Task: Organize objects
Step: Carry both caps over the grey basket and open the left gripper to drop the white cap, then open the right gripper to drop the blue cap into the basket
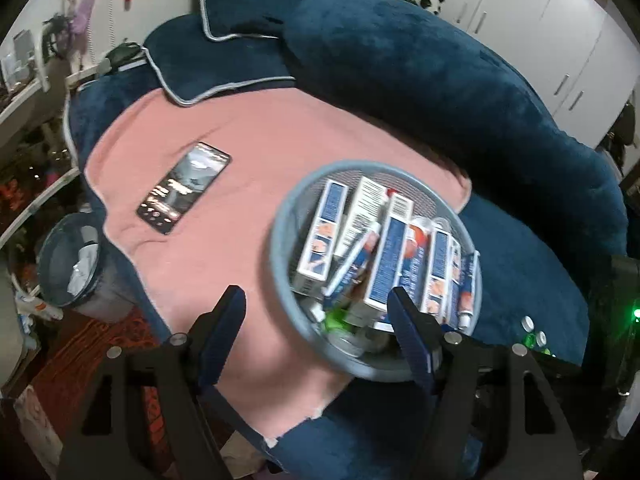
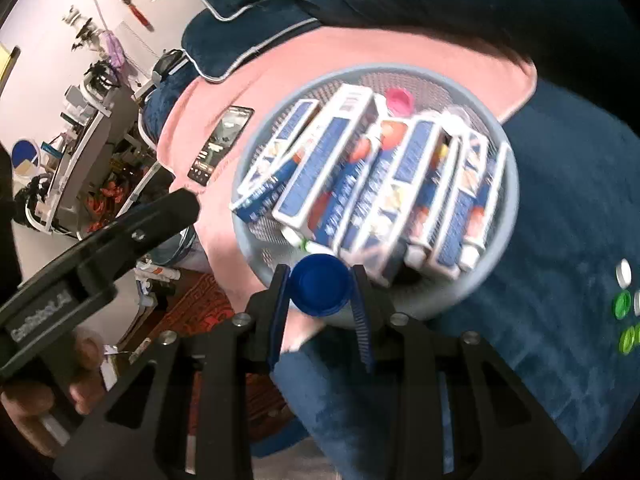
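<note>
Cap, blue, sits clamped between your right gripper fingers, just at the near rim of the basket of boxes on the pink cloth. Your left gripper spreads wide, holding nothing, one finger over the basket.

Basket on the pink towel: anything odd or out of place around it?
The basket is crammed with boxes leaning askew. Loose bottle caps lie scattered on the blue cushion, outside it. The right tongs hold a blue cap at its rim.
</note>
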Demonstrator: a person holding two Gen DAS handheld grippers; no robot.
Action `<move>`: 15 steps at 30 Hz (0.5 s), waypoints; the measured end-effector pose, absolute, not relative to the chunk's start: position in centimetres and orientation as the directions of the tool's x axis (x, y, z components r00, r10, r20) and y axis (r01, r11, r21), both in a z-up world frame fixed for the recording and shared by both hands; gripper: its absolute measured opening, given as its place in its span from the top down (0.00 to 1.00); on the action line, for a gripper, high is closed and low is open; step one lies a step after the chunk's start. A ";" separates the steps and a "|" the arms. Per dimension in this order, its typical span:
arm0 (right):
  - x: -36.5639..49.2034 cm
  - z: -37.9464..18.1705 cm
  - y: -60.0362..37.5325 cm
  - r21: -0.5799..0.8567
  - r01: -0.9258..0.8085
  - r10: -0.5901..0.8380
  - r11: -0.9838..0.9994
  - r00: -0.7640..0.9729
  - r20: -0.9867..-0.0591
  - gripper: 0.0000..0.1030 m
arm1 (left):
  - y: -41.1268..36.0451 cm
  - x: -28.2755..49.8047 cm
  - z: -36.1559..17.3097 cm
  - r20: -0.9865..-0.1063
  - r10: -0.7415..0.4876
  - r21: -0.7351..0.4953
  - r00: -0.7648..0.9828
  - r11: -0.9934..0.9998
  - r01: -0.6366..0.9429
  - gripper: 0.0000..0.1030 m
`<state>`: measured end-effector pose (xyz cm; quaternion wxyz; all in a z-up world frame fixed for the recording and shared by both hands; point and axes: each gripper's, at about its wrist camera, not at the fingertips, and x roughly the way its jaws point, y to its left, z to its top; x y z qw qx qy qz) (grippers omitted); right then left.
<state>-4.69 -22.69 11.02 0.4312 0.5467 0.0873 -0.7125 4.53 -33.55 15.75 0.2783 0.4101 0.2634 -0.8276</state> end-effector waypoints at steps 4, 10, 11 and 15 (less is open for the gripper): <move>-5.0 10.6 -23.3 0.325 0.712 -0.503 -0.623 -0.046 -0.863 0.59 | -33.5 4.3 15.4 -0.840 -0.247 -0.174 -0.482 -0.720 0.672 0.27; -5.3 11.6 -21.6 0.346 0.688 -0.538 -0.637 -0.076 -0.840 0.15 | -33.0 4.1 15.5 -0.841 -0.258 -0.155 -0.475 -0.727 0.669 0.09; -5.4 11.7 -21.4 0.344 0.686 -0.537 -0.641 -0.080 -0.840 0.14 | -32.8 3.9 15.4 -0.843 -0.261 -0.146 -0.470 -0.729 0.669 0.09; -5.4 11.6 -20.4 0.303 0.680 -0.497 -0.668 -0.105 -0.861 0.01 | -31.7 3.1 15.6 -0.842 -0.288 -0.100 -0.457 -0.749 0.655 0.02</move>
